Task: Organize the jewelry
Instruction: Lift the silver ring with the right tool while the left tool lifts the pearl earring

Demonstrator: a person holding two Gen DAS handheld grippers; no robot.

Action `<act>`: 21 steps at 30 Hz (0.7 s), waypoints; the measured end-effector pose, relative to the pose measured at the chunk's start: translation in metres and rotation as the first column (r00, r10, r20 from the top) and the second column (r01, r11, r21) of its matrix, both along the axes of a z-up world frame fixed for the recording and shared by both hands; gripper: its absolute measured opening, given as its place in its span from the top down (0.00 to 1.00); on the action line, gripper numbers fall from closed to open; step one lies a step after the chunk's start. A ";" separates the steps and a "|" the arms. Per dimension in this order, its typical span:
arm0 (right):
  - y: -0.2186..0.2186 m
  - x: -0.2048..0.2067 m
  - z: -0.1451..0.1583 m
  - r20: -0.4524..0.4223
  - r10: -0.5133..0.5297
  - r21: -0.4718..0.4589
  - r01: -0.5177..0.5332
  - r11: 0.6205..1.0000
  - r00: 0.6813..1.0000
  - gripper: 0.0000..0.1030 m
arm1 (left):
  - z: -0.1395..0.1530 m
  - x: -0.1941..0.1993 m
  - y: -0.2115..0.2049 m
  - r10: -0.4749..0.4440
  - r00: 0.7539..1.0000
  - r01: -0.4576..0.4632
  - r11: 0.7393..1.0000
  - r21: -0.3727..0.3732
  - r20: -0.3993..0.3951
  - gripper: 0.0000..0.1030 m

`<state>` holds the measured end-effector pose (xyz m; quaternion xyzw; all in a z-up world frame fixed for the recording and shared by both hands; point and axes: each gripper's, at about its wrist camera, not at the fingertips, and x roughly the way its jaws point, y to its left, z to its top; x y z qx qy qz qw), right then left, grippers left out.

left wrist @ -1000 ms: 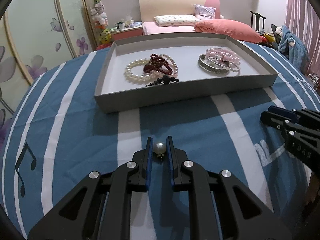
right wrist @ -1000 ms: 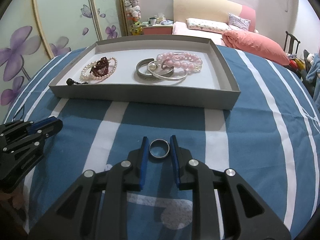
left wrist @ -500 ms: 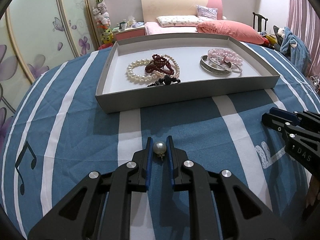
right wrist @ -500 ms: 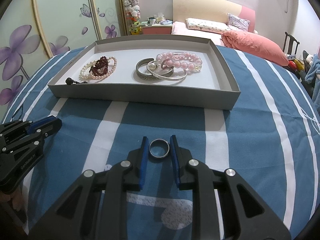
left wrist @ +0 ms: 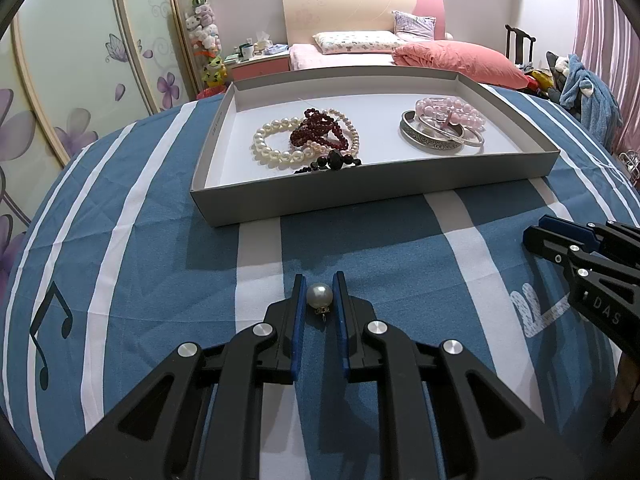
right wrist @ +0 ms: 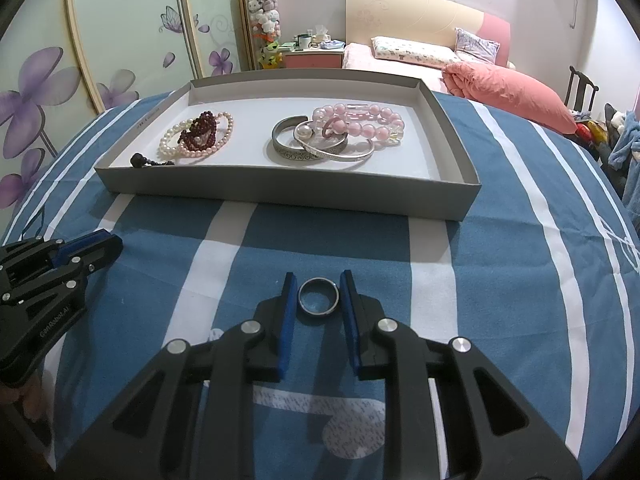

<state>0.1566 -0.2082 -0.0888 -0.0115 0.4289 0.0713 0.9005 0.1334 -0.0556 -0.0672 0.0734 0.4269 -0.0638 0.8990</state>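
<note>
Left tool (left wrist: 319, 300) clamps a round white pearl pendant (left wrist: 319, 295); right tool (right wrist: 318, 298) clamps a plain silver ring (right wrist: 318, 297). Shallow grey cardboard tray (left wrist: 360, 194) at twelve o'clock (necklaces, bangles already inside) awaits both.

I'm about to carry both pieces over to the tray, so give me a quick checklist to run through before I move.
1. Left gripper shut on the pearl earring: ok, both pads touch it.
2. Right gripper shut on the silver ring: ok, held between the pads.
3. Path to the grey tray: ok, only blue striped cloth lies ahead.
4. Free spot in the tray: ok, bare floor between the pearl necklace and the silver bangles.
5. Grip firm enough for a lift: cannot tell.
6. Grippers apart from each other: ok.
</note>
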 end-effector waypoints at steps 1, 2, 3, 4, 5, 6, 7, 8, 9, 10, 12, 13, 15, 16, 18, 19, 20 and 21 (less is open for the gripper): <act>0.000 0.000 0.000 0.000 0.000 0.000 0.000 1.000 1.000 0.78 | 0.000 0.000 0.000 0.000 1.000 0.000 1.000 0.000 0.000 0.86; 0.000 0.000 0.000 0.000 0.000 -0.001 0.000 1.000 1.000 0.78 | 0.000 0.000 0.000 0.000 1.000 0.000 1.000 0.000 0.000 0.86; 0.000 0.000 0.000 0.000 0.000 -0.001 0.000 1.000 1.000 0.78 | 0.000 0.000 0.000 0.000 1.000 0.000 1.000 0.000 0.000 0.86; 0.000 0.000 0.000 0.000 0.000 -0.002 0.000 1.000 1.000 0.78 | 0.000 0.000 0.001 0.000 1.000 0.000 1.000 0.000 0.000 0.86; 0.000 0.000 0.000 0.000 0.000 -0.002 0.000 1.000 1.000 0.78 | 0.000 0.000 0.001 0.000 1.000 0.000 1.000 -0.001 0.000 0.86; 0.001 0.000 0.000 0.000 -0.002 -0.006 0.002 1.000 1.000 0.78 | 0.000 0.000 0.001 0.000 1.000 0.000 1.000 -0.002 0.000 0.86; 0.001 -0.001 0.000 0.001 -0.004 -0.011 0.004 1.000 1.000 0.78 | 0.000 0.000 0.001 0.000 1.000 0.000 1.000 -0.005 -0.001 0.86; 0.001 -0.001 0.000 0.001 -0.010 -0.013 0.010 1.000 1.000 0.78 | 0.000 0.000 0.002 0.004 1.000 -0.004 1.000 -0.016 -0.002 0.86; 0.002 -0.003 0.000 0.001 -0.014 -0.011 0.014 1.000 1.000 0.78 | 0.000 0.000 0.003 0.005 1.000 -0.005 1.000 -0.023 -0.004 0.86; 0.002 -0.004 0.000 -0.001 -0.016 -0.008 0.016 1.000 1.000 0.78 | 0.000 -0.001 0.005 0.006 1.000 -0.006 1.000 -0.028 -0.004 0.86; 0.002 -0.007 0.001 -0.007 -0.015 0.008 0.015 1.000 1.000 0.78 | 0.001 -0.004 0.007 0.012 1.000 -0.012 0.999 -0.035 -0.006 0.86; 0.002 -0.008 0.001 -0.011 -0.015 0.016 0.015 1.000 1.000 0.78 | 0.000 -0.005 0.009 0.013 1.000 -0.013 0.999 -0.039 -0.008 0.86; 0.002 -0.011 0.002 -0.016 -0.006 0.046 0.006 0.999 1.000 0.79 | 0.001 -0.008 0.013 0.016 1.000 -0.017 0.998 -0.061 -0.015 0.86; 0.003 -0.012 0.001 -0.020 0.003 0.075 -0.002 0.997 1.000 0.79 | 0.001 -0.008 0.016 0.017 1.000 -0.018 0.997 -0.072 -0.018 0.86; 0.004 -0.014 0.002 -0.021 0.013 0.111 -0.011 0.994 1.000 0.79 | 0.001 -0.011 0.022 0.024 0.999 -0.027 0.994 -0.107 -0.026 0.86; 0.003 -0.015 0.003 -0.016 0.016 0.125 -0.013 0.992 1.000 0.79 | 0.001 -0.012 0.024 0.027 0.999 -0.030 0.992 -0.124 -0.027 0.86; 0.004 -0.016 0.004 -0.010 0.016 0.129 -0.014 0.992 1.000 0.79 | 0.002 -0.012 0.027 0.031 0.999 -0.035 0.990 -0.136 -0.026 0.86; 0.005 -0.018 0.007 0.004 0.017 0.138 -0.017 0.990 1.000 0.79 | 0.004 -0.014 0.030 0.038 0.999 -0.040 0.987 -0.154 -0.019 0.86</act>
